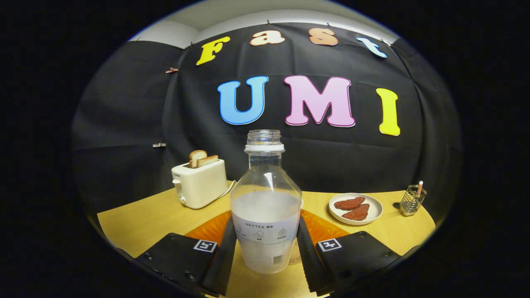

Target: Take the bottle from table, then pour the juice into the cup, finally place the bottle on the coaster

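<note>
A clear bottle (pixel 265 207) with no cap, about half full of whitish juice, stands upright between my fingers. My gripper (pixel 266 225) is shut on the bottle, with one finger (pixel 225 248) pressed on its left side and the other on its right side, at the height of the label. Right behind the bottle an orange ribbed coaster (pixel 209 229) lies on the table and shows on both sides of it. A small pale round thing (pixel 295 255) peeks out at the bottle's lower right; I cannot tell whether it is the cup.
On the yellow wooden table (pixel 140 223) a cream toaster (pixel 200 186) with two slices of bread stands beyond the left finger. A white plate (pixel 374 209) with two brown pieces and a metal mesh holder (pixel 412 200) sit beyond the right finger.
</note>
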A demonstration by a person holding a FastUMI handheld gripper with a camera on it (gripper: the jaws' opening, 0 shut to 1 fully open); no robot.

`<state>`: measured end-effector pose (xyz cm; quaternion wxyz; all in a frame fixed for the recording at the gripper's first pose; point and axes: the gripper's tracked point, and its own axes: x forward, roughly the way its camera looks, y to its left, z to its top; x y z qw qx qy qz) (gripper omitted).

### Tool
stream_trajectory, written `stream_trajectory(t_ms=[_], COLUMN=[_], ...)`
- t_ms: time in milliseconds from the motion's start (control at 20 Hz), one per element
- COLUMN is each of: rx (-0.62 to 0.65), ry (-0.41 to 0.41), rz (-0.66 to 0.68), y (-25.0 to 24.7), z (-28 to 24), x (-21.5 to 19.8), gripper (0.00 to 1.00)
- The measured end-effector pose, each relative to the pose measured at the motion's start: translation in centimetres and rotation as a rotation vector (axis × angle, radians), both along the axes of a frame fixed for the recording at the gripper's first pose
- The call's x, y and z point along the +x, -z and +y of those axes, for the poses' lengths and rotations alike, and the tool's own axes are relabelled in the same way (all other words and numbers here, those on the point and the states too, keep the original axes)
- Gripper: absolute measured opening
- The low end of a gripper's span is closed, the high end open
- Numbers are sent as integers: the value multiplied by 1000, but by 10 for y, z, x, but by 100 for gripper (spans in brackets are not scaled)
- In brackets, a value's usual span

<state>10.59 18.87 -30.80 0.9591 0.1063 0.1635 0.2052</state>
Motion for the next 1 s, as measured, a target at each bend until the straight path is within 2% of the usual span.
stream_trajectory(t_ms=[550, 1000], rx=[-58, -59], ry=[16, 20], rz=[-11, -1], y=[66, 89], z=[-1, -1], x=[40, 49], gripper=[73, 74])
